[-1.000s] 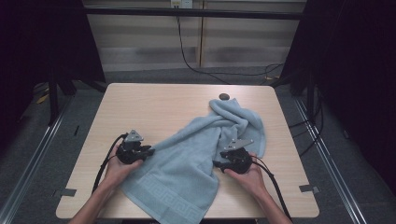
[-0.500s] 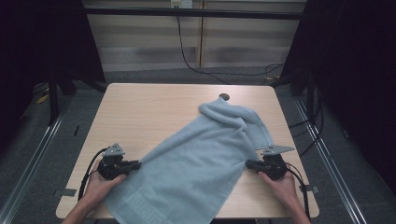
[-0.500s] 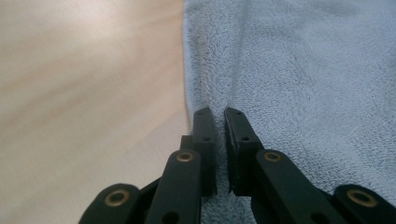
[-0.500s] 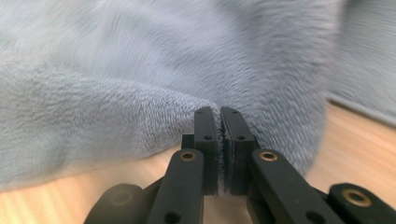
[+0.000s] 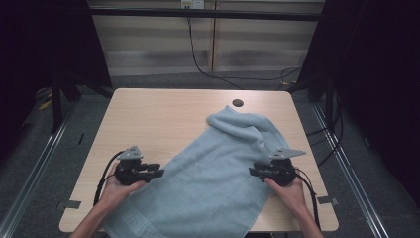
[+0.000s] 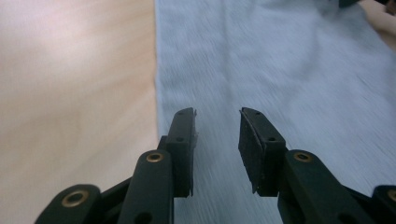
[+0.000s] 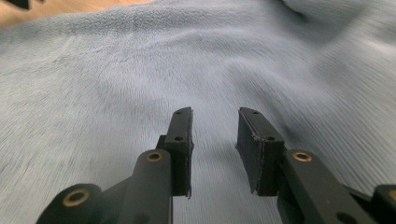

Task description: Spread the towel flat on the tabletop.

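one pale blue terry-cloth towel [image 5: 213, 183] lies on one light wooden desk [image 5: 163, 116], and i hold two black tongs, one in each hand. there is also one small dark round hole [image 5: 237, 103] near the far edge of the desk.

my left tongs [image 5: 157, 172] sit near the desk's left edge, right at the towel's left border. in the left gripper view the left tongs [image 6: 216, 135] stand partly apart, a clear gap between the pads, nothing between them; the towel's straight edge runs just beside the left-hand pad, bare wood beyond it. my right tongs [image 5: 252, 171] sit toward the desk's right edge, over the towel's right side. in the right gripper view the right tongs [image 7: 214, 133] are parted by about the same gap, gripping nothing, with cloth spread beneath and ahead. i cannot tell whether either pair touches the cloth.

the towel runs diagonally from the near edge, where it hangs over, up toward the far right corner, where it bunches into soft rumpled folds. its surface is fuzzy with fine ribbing. the desk is smooth, with rounded corners.
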Available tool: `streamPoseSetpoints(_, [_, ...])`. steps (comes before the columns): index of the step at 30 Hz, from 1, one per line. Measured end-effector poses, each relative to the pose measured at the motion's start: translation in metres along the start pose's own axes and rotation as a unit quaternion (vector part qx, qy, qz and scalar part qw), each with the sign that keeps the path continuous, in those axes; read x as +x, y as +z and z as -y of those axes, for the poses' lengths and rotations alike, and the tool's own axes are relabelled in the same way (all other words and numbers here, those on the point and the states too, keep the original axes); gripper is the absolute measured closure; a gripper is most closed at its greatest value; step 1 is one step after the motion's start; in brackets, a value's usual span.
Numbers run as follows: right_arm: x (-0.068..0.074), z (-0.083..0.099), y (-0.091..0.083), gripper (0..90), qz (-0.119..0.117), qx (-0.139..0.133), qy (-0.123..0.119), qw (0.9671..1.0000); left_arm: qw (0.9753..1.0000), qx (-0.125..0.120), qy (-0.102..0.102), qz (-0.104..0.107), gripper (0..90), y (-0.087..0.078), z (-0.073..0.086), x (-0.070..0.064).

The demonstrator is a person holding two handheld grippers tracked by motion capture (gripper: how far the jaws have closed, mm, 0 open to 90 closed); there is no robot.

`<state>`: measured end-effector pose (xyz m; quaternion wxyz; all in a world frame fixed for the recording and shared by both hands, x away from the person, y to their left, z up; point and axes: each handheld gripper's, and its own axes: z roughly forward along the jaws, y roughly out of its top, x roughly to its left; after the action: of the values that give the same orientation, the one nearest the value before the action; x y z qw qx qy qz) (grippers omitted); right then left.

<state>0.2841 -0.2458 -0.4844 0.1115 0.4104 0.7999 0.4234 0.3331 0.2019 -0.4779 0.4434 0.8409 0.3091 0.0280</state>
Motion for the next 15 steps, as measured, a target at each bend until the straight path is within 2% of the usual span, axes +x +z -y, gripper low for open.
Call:
streamPoseSetpoints(1, [0.0,-0.002,0.005,66.2,0.004,0.002,-0.005,1.0,1.0,0.004,-0.002,0.001,66.3,0.011,-0.007,0.003])
streamPoseSetpoints(4, [0.0,-0.009,0.023,66.3,0.008,0.011,0.0,0.9999,0.9997,0.018,-0.001,-0.014,67.3,0.036,-0.017,0.006])
streamPoseSetpoints(7, [0.002,-0.011,0.032,66.3,0.012,0.021,0.0,0.9997,0.9984,0.049,0.016,-0.025,69.5,0.057,-0.021,0.008])
streamPoseSetpoints(8, [0.003,-0.01,0.035,66.3,0.013,0.027,0.0,0.9996,0.9983,0.049,0.02,-0.025,71.7,0.06,-0.02,0.009])
streamPoseSetpoints(10, [0.005,-0.007,0.04,65.9,0.018,0.045,-0.006,0.9988,0.9989,0.037,0.017,-0.023,75.8,0.06,-0.016,0.011])
streamPoseSetpoints(12, [0.005,-0.005,0.04,66.0,0.019,0.039,-0.007,0.999,0.9975,0.042,0.05,-0.029,77.8,0.054,-0.011,0.005])
streamPoseSetpoints(14, [0.003,-0.005,0.041,66.9,0.012,0.035,0.004,0.9993,0.9962,0.044,0.068,-0.03,78.3,0.048,-0.005,0.0])
streamPoseSetpoints(15, [0.001,-0.005,0.041,68.2,0.007,0.032,0.009,0.9994,0.996,0.045,0.07,-0.033,78.8,0.044,-0.001,-0.003])
